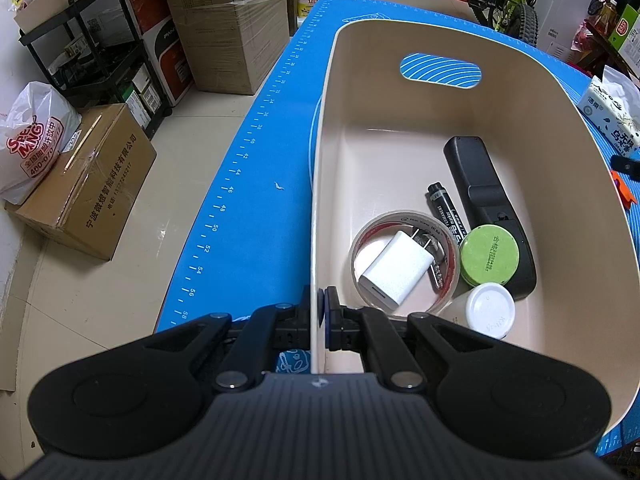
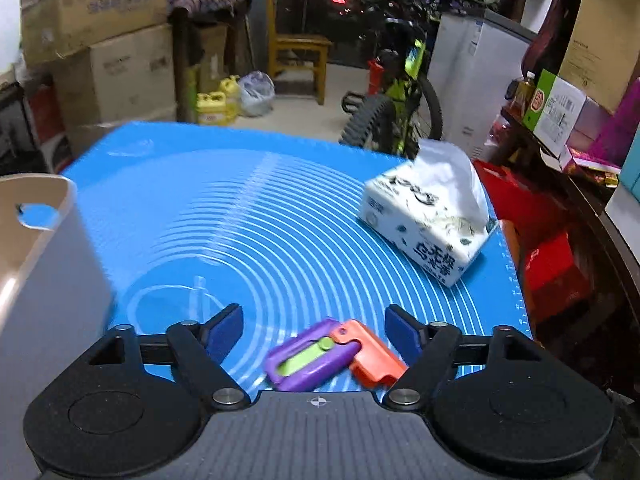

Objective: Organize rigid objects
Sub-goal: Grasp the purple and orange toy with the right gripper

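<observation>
Blue mat (image 1: 248,168) bears beige bin (image 1: 400,128) holding charger (image 1: 394,270), marker (image 1: 446,212), remote (image 1: 486,200).

Pale tiled floor (image 1: 168,168) ran left of the left jaws, w/ a taped brown cardboard box (image 1: 88,196) and a white plastic shopping bag w/ red print (image 1: 34,140) on it. Further ahead-left stood a black metal shelf cart (image 1: 108,52) and tall stacked cardboard cartons (image 1: 224,20). Beyond the right jaws: a wooden chair (image 2: 298,60), yellow plastic jugs (image 2: 216,104), a green-and-black bicycle (image 2: 396,100), a white appliance cabinet (image 2: 476,80). Dim indoor light.
</observation>
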`<state>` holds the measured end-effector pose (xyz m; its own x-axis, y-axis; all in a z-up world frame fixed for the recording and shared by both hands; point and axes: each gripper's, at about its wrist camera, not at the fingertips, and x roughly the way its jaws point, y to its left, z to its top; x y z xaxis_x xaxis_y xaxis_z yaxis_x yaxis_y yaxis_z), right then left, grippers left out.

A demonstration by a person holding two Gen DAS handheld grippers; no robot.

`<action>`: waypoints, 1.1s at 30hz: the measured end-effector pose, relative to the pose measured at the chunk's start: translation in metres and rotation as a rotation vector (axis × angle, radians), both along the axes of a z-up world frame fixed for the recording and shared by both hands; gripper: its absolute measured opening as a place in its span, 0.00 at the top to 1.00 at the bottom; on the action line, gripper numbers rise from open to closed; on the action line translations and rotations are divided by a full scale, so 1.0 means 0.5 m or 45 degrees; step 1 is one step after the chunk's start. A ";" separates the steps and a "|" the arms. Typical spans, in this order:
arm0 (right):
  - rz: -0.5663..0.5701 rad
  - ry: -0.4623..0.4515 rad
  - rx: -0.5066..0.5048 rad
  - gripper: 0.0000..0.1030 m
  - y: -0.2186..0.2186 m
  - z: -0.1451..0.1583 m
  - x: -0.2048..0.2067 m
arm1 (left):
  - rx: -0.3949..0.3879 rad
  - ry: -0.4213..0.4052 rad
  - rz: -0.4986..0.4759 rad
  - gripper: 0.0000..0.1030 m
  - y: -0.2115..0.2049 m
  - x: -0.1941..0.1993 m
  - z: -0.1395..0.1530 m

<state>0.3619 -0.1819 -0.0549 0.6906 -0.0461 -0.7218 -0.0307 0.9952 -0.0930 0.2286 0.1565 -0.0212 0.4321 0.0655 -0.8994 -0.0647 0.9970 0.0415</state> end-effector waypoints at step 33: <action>0.016 0.236 0.143 0.54 -0.060 -0.069 0.018 | 0.016 0.002 -0.007 0.94 -0.002 0.000 -0.001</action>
